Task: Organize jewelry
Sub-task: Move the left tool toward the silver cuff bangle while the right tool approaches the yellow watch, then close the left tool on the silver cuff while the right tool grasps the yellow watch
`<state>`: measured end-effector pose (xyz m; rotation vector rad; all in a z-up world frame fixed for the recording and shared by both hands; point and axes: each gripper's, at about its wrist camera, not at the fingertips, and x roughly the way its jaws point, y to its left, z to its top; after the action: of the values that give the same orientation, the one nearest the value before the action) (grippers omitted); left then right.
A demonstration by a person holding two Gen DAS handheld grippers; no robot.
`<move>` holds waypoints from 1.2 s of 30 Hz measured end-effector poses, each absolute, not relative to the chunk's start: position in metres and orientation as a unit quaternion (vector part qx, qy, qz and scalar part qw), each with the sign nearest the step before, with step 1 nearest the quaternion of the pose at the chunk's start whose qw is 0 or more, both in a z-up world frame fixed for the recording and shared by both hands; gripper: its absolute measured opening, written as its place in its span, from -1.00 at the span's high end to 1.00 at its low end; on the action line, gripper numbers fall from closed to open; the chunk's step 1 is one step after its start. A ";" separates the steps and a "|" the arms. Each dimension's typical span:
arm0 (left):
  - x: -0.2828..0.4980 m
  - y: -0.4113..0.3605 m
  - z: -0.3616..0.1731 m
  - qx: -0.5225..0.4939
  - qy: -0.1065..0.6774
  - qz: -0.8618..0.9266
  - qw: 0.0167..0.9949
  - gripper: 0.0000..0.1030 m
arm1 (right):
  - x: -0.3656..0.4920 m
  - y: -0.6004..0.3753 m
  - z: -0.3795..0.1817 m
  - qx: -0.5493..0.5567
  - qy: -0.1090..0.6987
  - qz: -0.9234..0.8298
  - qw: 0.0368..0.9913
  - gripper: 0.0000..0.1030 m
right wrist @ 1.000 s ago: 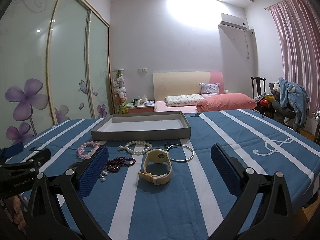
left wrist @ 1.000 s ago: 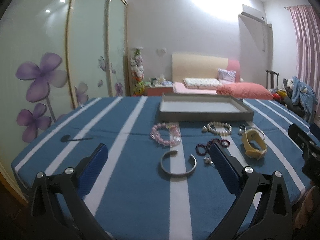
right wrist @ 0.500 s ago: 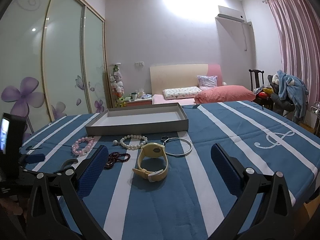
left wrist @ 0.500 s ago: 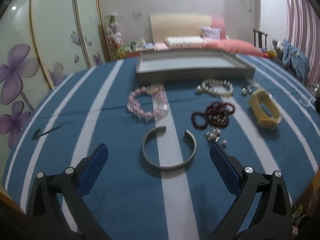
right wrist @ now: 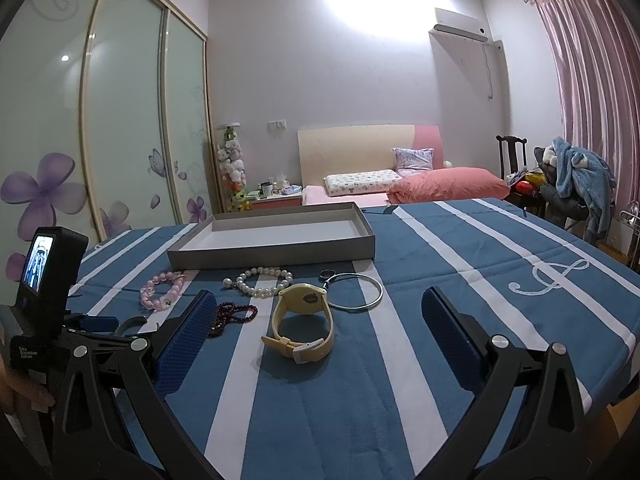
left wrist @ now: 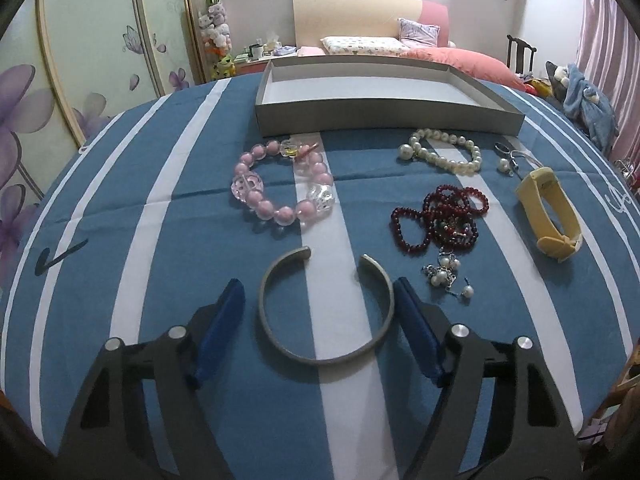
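Observation:
A silver cuff bangle [left wrist: 324, 312] lies on the blue striped cloth between the open fingers of my left gripper [left wrist: 318, 304]; the right pad [left wrist: 414, 328] is almost at the cuff, the left pad stands apart. Beyond lie a pink bead bracelet [left wrist: 282, 190], a pearl bracelet [left wrist: 440, 152], dark red beads [left wrist: 444, 216], pearl earrings [left wrist: 446, 274] and a yellow watch [left wrist: 550, 216]. A grey tray [left wrist: 384, 114] stands behind, empty. My right gripper [right wrist: 316, 320] is open above the yellow watch [right wrist: 302, 322], near a thin silver hoop [right wrist: 354, 292].
The table's front and right edges are close [right wrist: 600, 396]. The left gripper's body with its small screen [right wrist: 40, 264] shows at the left of the right wrist view. A ring [right wrist: 327, 274] lies beside the hoop. A bed and chair stand behind the table.
My left gripper has moved forward and down over the cuff bangle, and its fingers have narrowed around it. My right gripper has barely moved.

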<state>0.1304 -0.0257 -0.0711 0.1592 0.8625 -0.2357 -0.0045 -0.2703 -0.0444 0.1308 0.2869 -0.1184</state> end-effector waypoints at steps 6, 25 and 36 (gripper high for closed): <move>0.133 -0.019 -0.069 0.062 0.417 -0.111 0.900 -0.26 | 0.003 -0.273 -0.046 0.060 0.161 -0.063 0.983 -0.97; 0.130 0.027 -0.017 -0.014 0.325 -0.091 0.941 -0.27 | 0.084 -0.274 -0.066 0.061 0.339 -0.054 0.937 -0.65; 0.135 0.027 -0.021 -0.014 0.327 -0.097 0.940 -0.27 | 0.106 -0.268 -0.074 0.047 0.390 -0.063 0.917 -0.44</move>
<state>0.1347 0.0271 -0.0207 -0.0292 0.6675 -0.1974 0.1061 -0.2677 -0.0738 0.0977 0.8018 -0.1302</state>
